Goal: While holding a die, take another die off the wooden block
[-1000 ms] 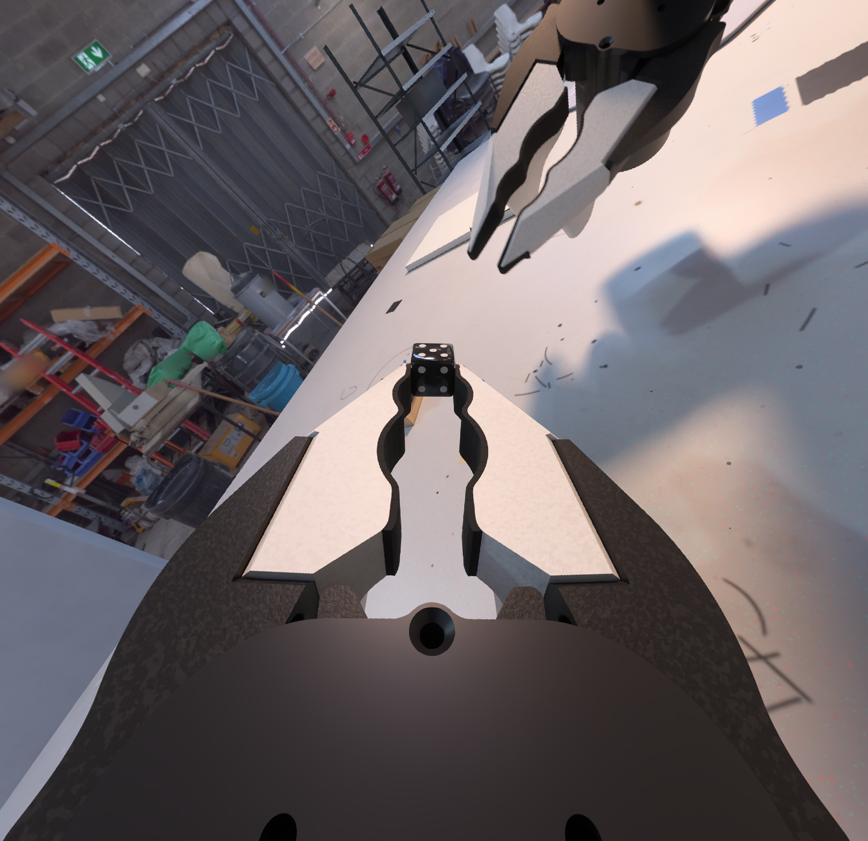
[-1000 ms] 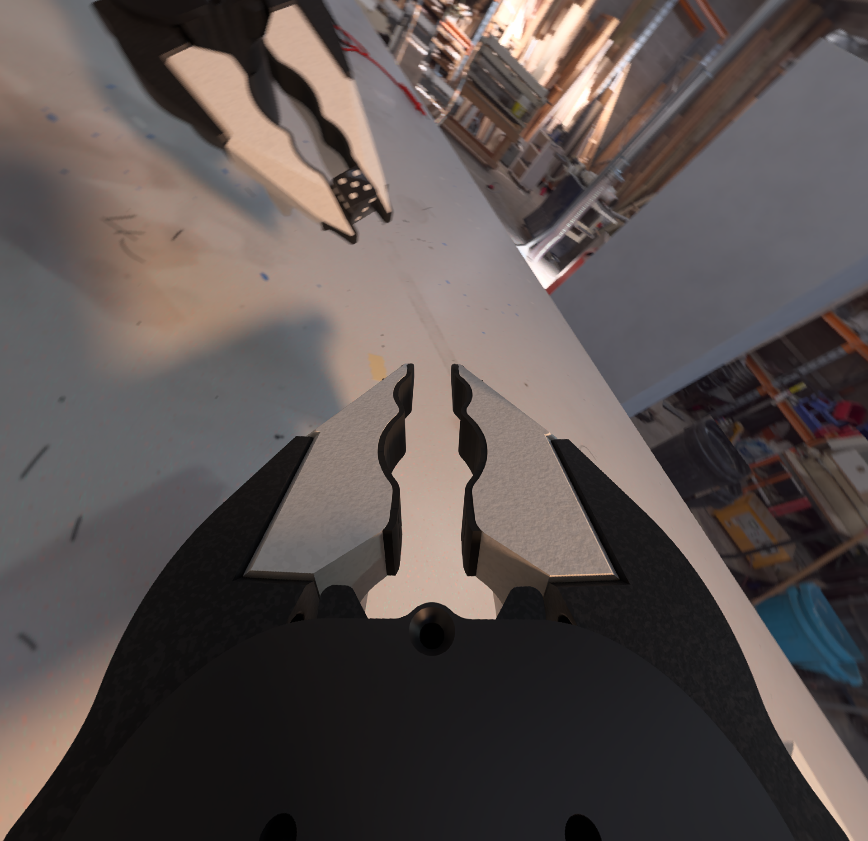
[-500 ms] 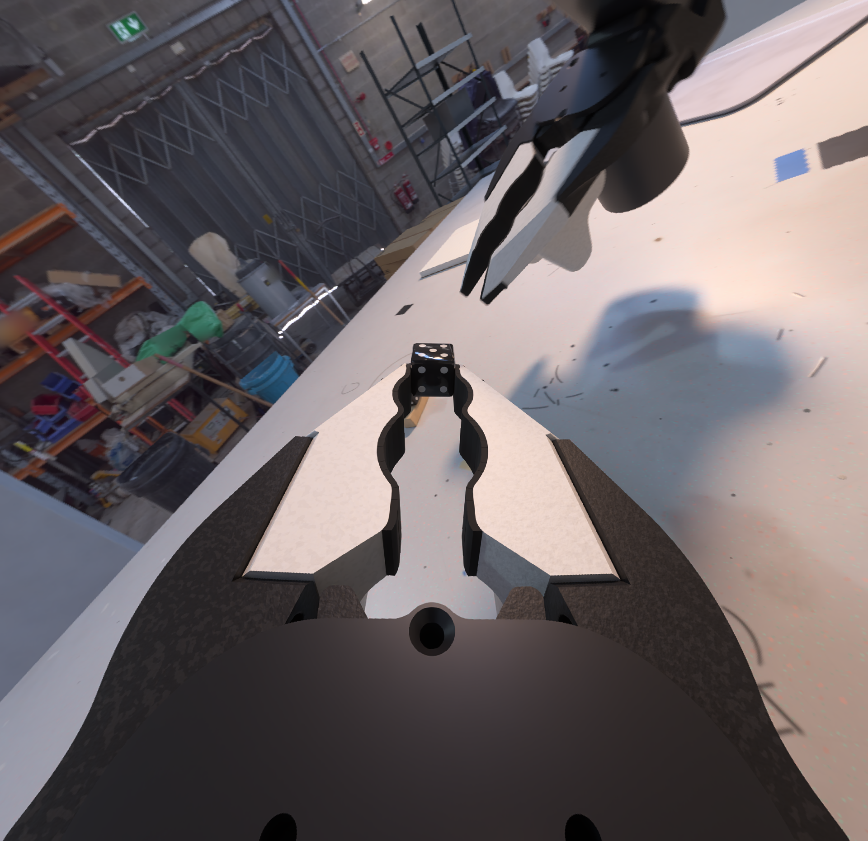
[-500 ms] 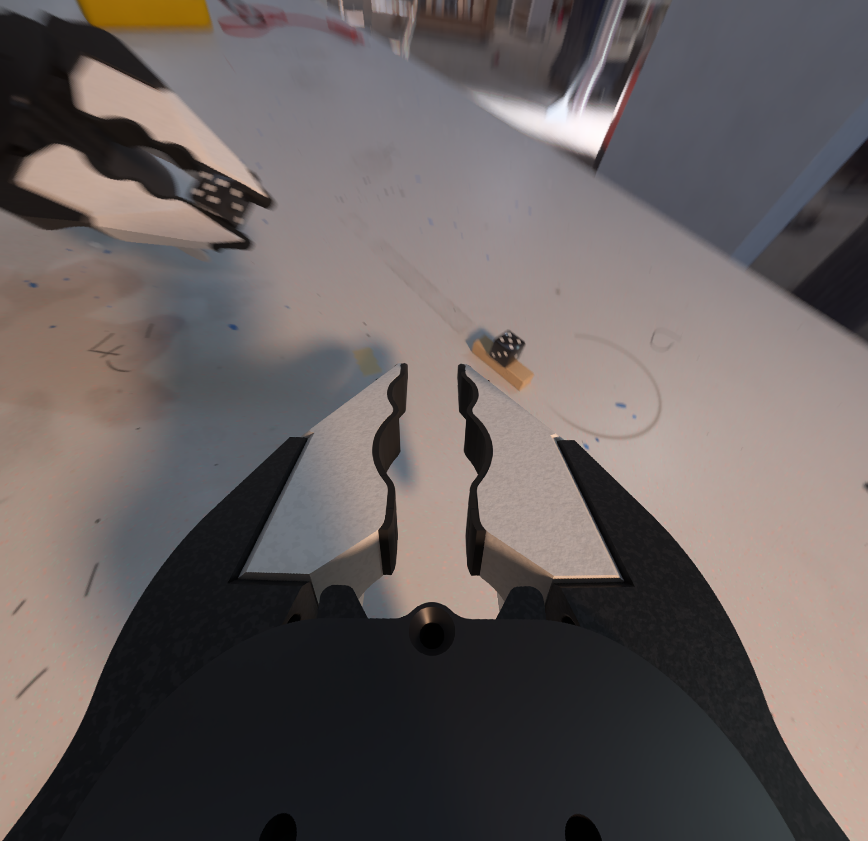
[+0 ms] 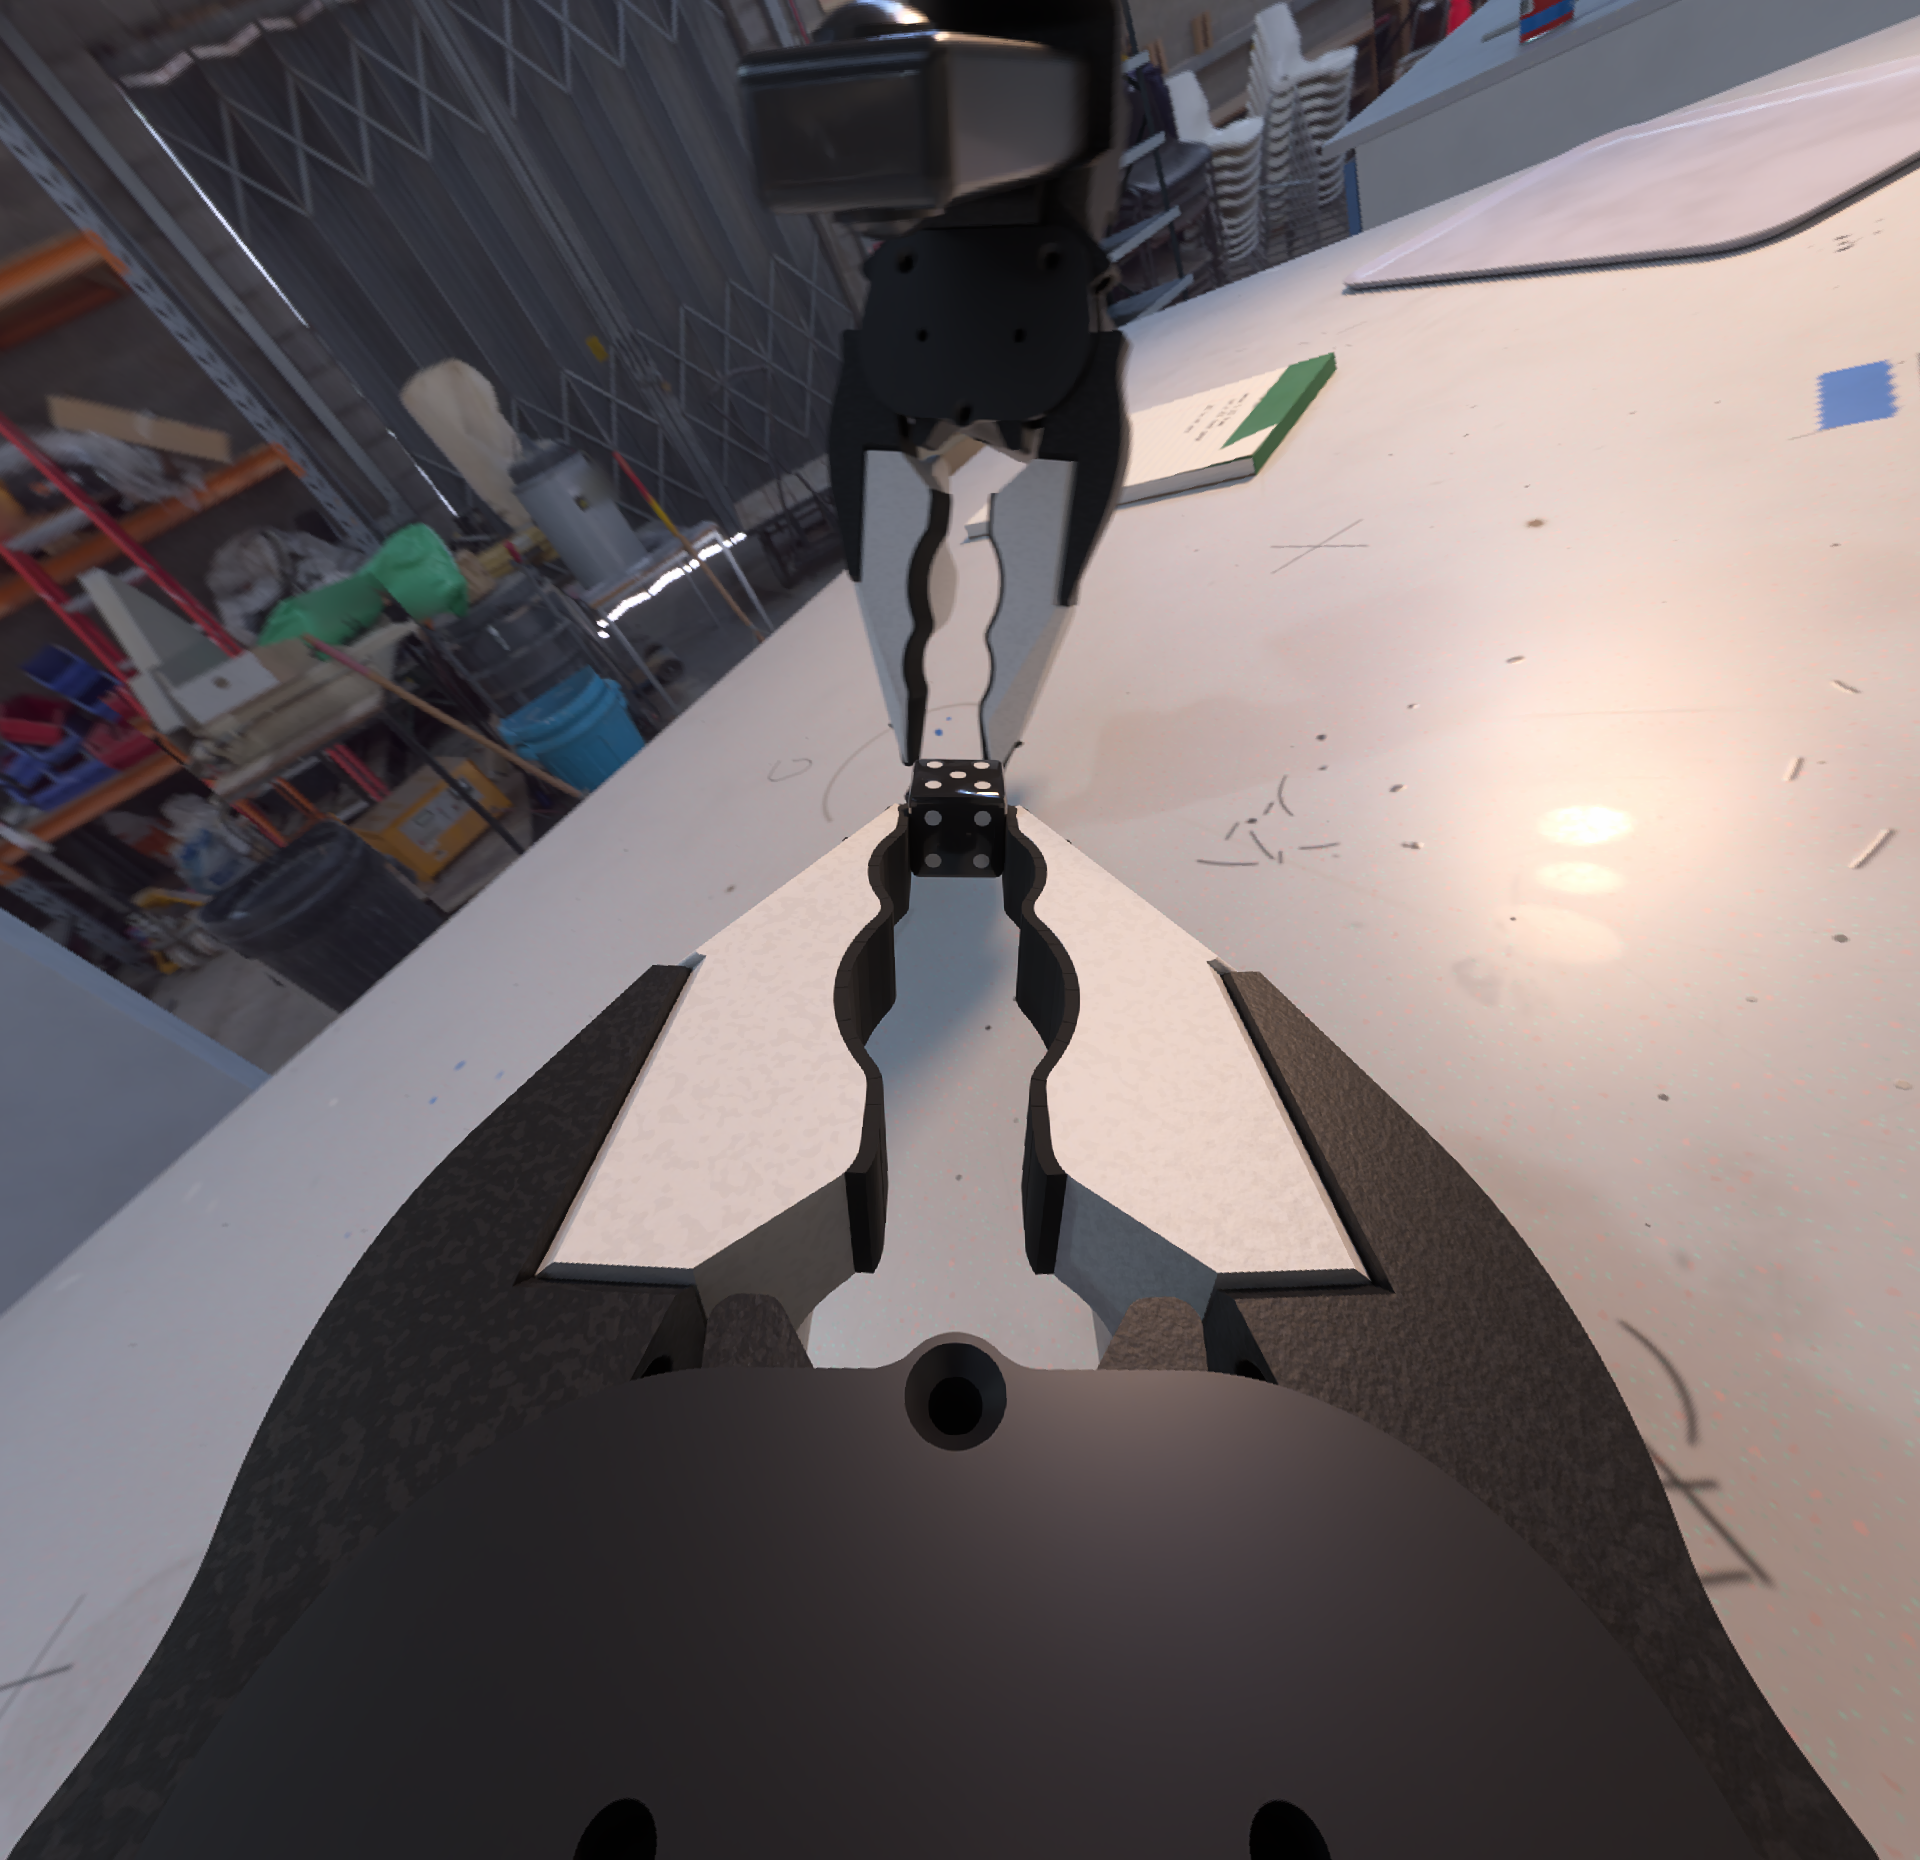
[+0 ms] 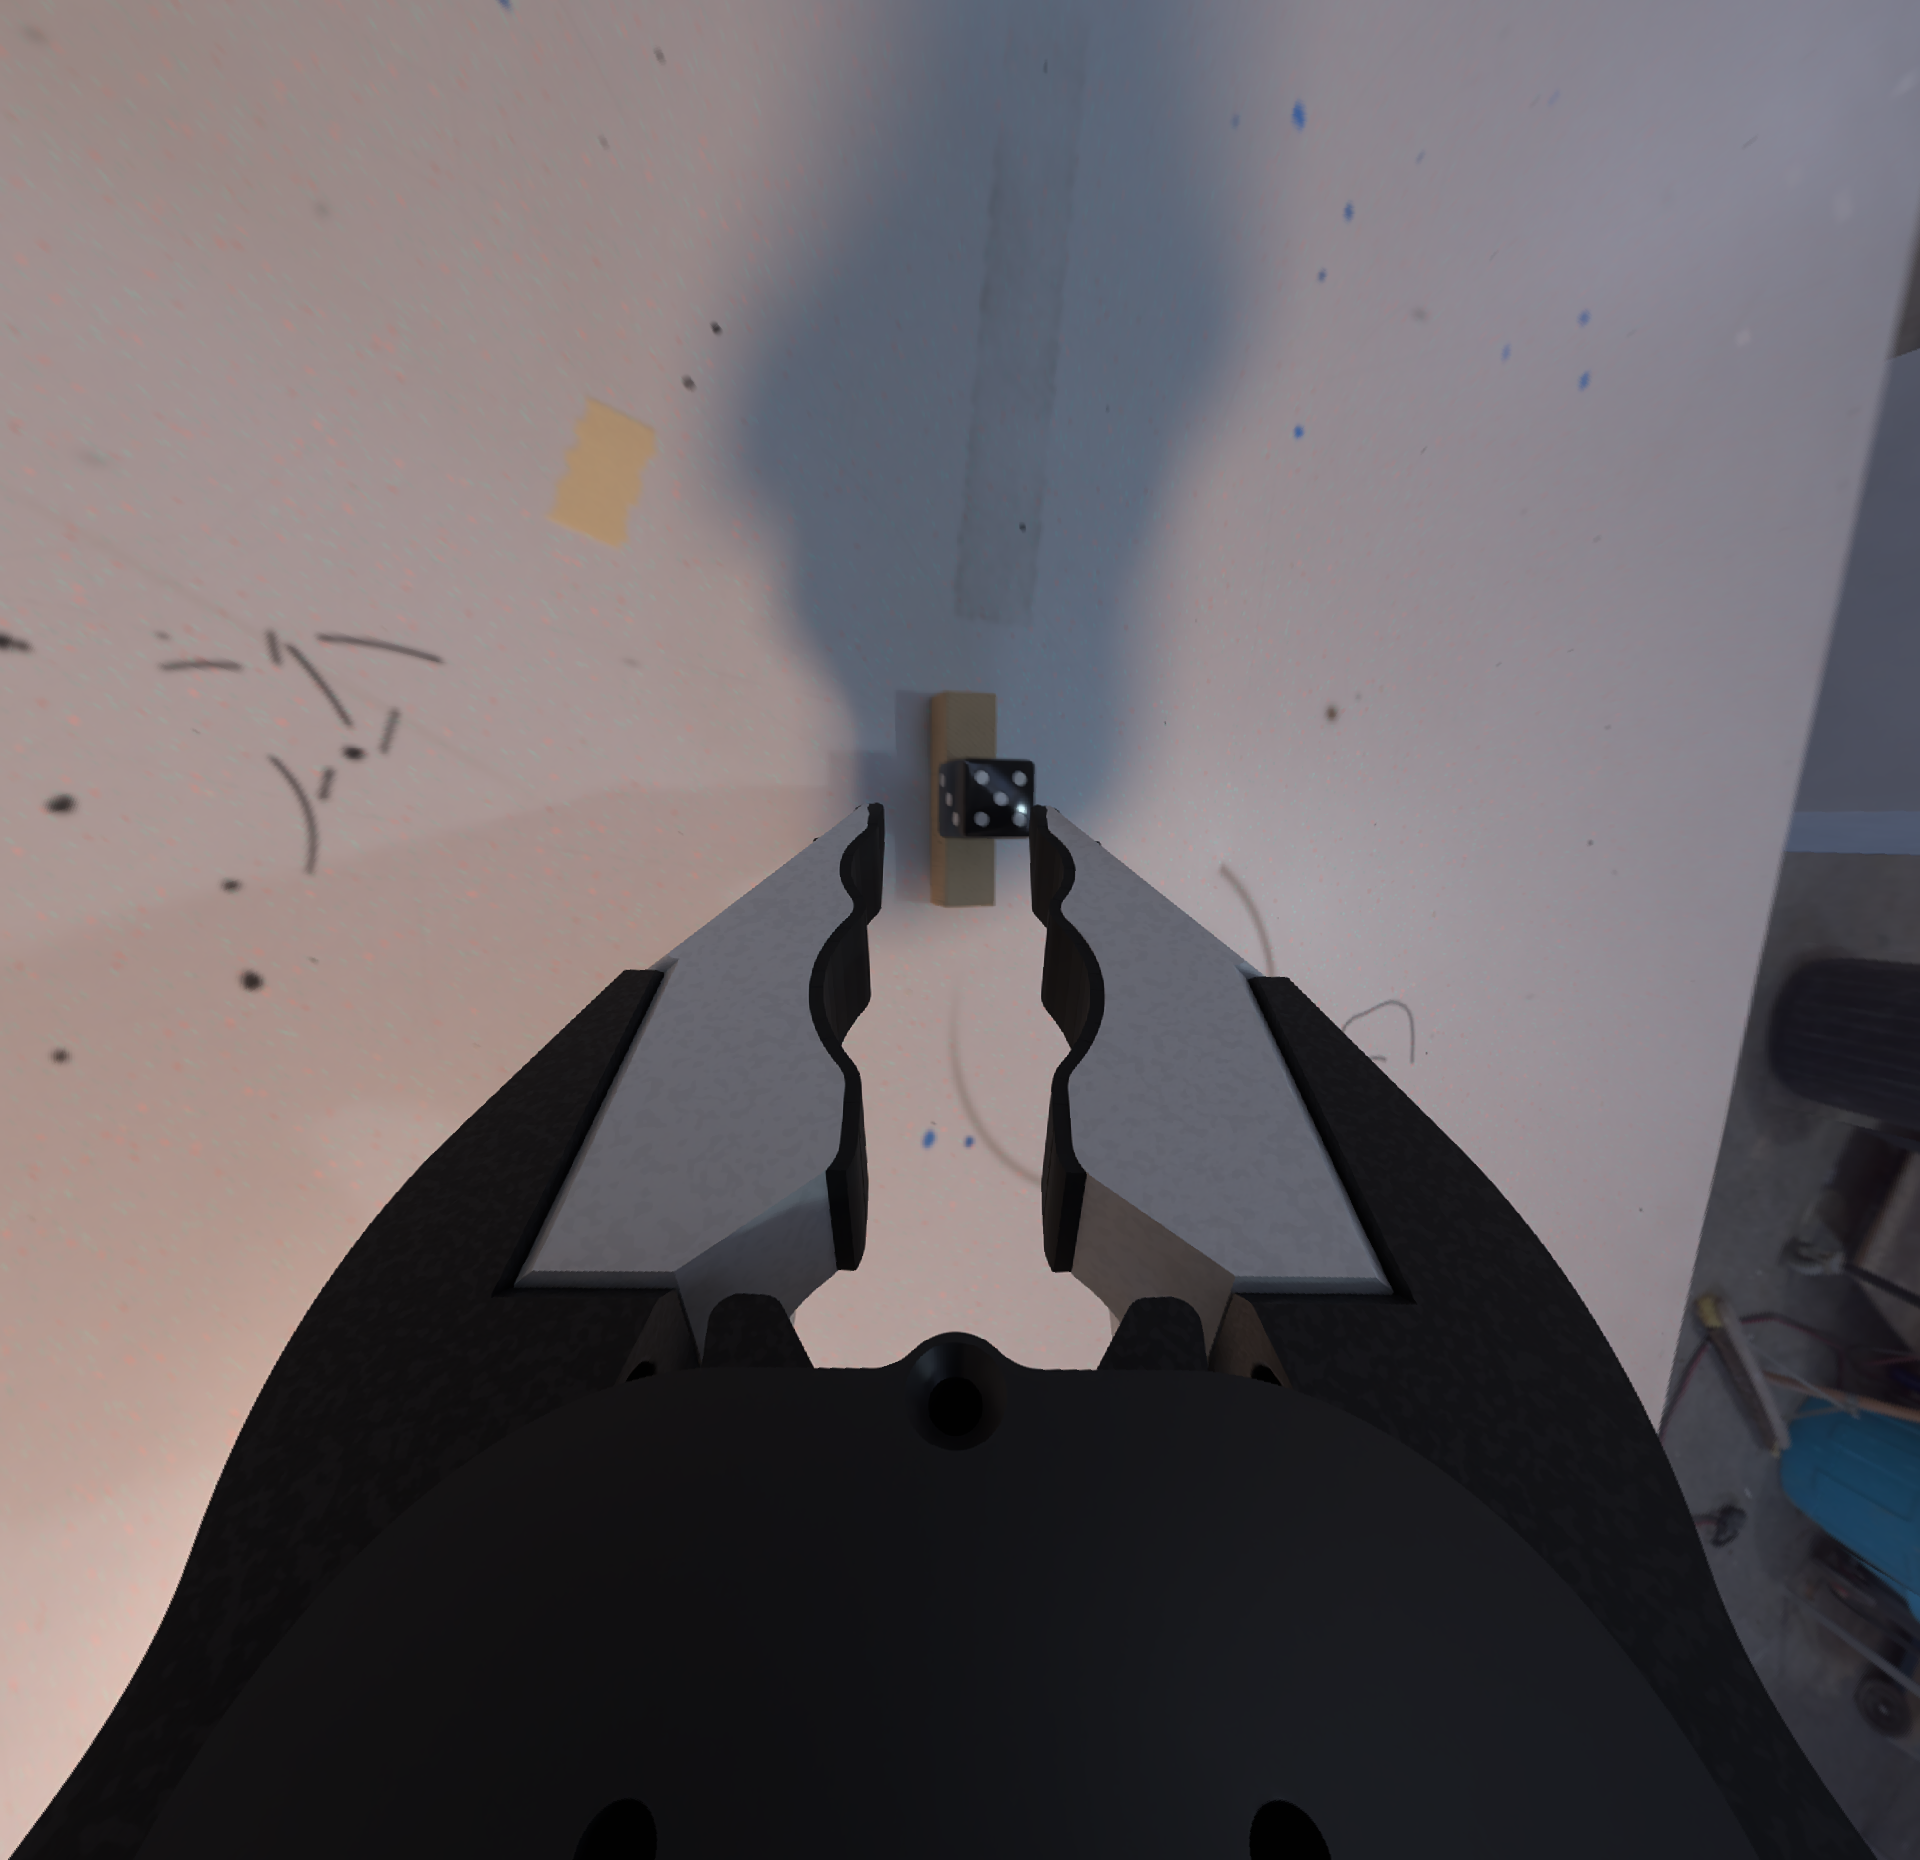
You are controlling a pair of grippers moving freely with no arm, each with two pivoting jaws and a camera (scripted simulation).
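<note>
My left gripper (image 5: 956,821) is shut on a black die (image 5: 956,823) with white pips and holds it at its fingertips above the white table. My right gripper (image 6: 956,815) is open and points straight down at the table. A second black die (image 6: 985,797) sits on a small wooden block (image 6: 961,730), in line with the gap between the right fingertips and nearer the right one. In the left wrist view the right gripper (image 5: 954,756) hangs just beyond the held die. That die hides the block and the second die there.
A notepad with a green edge (image 5: 1226,439) and a large white board (image 5: 1662,200) lie farther back on the table. A blue tape patch (image 5: 1865,423) is at far right. A yellow tape patch (image 6: 603,470) lies left of the block. The table edge (image 6: 1860,667) runs close on the right.
My right gripper has swung round to point straight down over the block and its die, and its jaws have opened wider. My left gripper still holds its die.
</note>
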